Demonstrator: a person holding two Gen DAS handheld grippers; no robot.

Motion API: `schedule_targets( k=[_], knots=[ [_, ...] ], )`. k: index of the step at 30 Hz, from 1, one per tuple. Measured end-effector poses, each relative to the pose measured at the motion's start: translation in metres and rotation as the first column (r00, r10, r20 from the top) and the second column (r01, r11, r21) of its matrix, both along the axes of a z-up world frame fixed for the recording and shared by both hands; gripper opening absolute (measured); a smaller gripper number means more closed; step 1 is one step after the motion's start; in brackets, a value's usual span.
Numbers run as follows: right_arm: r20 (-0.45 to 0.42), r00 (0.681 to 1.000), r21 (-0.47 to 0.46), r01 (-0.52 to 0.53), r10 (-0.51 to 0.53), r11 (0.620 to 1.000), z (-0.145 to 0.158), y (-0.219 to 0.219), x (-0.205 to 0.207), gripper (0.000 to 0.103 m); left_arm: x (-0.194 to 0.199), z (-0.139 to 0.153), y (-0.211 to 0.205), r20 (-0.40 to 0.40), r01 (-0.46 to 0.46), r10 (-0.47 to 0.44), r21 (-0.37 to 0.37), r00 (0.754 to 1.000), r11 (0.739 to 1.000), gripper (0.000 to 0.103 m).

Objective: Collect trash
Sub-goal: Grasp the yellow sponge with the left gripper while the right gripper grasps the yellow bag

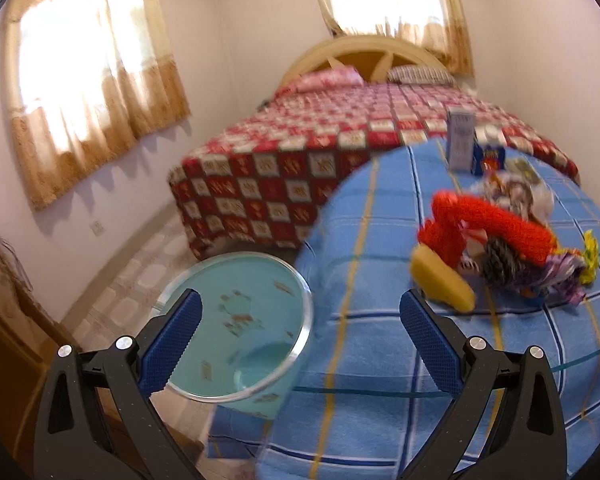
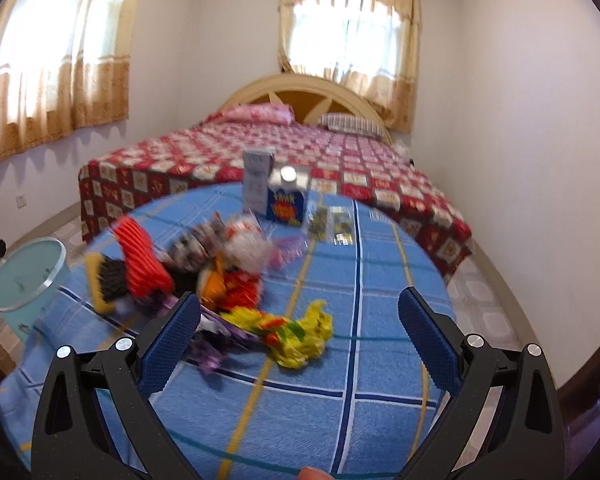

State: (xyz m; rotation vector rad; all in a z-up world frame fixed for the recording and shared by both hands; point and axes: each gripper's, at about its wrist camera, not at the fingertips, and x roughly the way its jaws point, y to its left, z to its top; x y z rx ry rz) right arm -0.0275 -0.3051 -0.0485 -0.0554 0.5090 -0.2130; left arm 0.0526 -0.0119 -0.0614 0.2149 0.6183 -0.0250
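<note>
From the left wrist, the left gripper (image 1: 300,312) gapes wide and empty above the table edge; the pale blue plastic bin (image 1: 244,320) sits just behind its left finger, while the trash pile (image 1: 512,240) of crinkled wrappers lies ahead to the right on the blue checked tablecloth (image 1: 380,340).

From the right wrist, the right gripper (image 2: 299,312) is spread wide, holding nothing, with a yellow wrapper (image 2: 300,330) between its fingers. A blue carton (image 2: 286,204) stands beyond, its print blurred.

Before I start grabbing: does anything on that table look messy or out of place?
Yes: crumpled wrappers lie heaped mid-table, a yellow wrapper nearest the right tongs. The light-blue bin beside the table looks empty of trash.
</note>
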Motion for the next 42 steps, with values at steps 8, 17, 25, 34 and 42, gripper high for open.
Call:
schedule_targets(
  k=[8, 17, 25, 34, 42],
  knots=[
    [-0.096, 0.992, 0.044, 0.080, -0.075, 0.996, -0.052, -0.039, 0.028, 0.082, 0.048, -0.039, -0.051, -0.067, 0.036, -0.038, -0.016, 0.997, 0.999, 0.097],
    [-0.094, 0.991, 0.060, 0.103, -0.097, 0.993, -0.068, -0.058, 0.029, 0.083, 0.076, -0.072, -0.090, -0.141, 0.093, -0.096, -0.028, 0.985, 0.995, 0.085],
    [-0.110, 0.988, 0.091, 0.114, -0.104, 0.989, -0.078, -0.068, 0.032, 0.085, 0.066, -0.070, -0.104, -0.162, 0.226, -0.239, -0.095, 0.957, 0.970, 0.025],
    [-0.087, 0.991, 0.111, 0.110, -0.101, 0.988, -0.062, -0.071, 0.037, 0.087, 0.050, -0.038, -0.070, -0.105, 0.206, -0.217, -0.103, 0.970, 0.973, 0.022],
    [-0.176, 0.984, 0.170, -0.002, 0.032, 0.985, -0.080, -0.058, 0.055, 0.064, 0.041, -0.052, -0.073, -0.122, 0.204, -0.204, -0.007, 0.971, 0.979, 0.022]
  ],
)
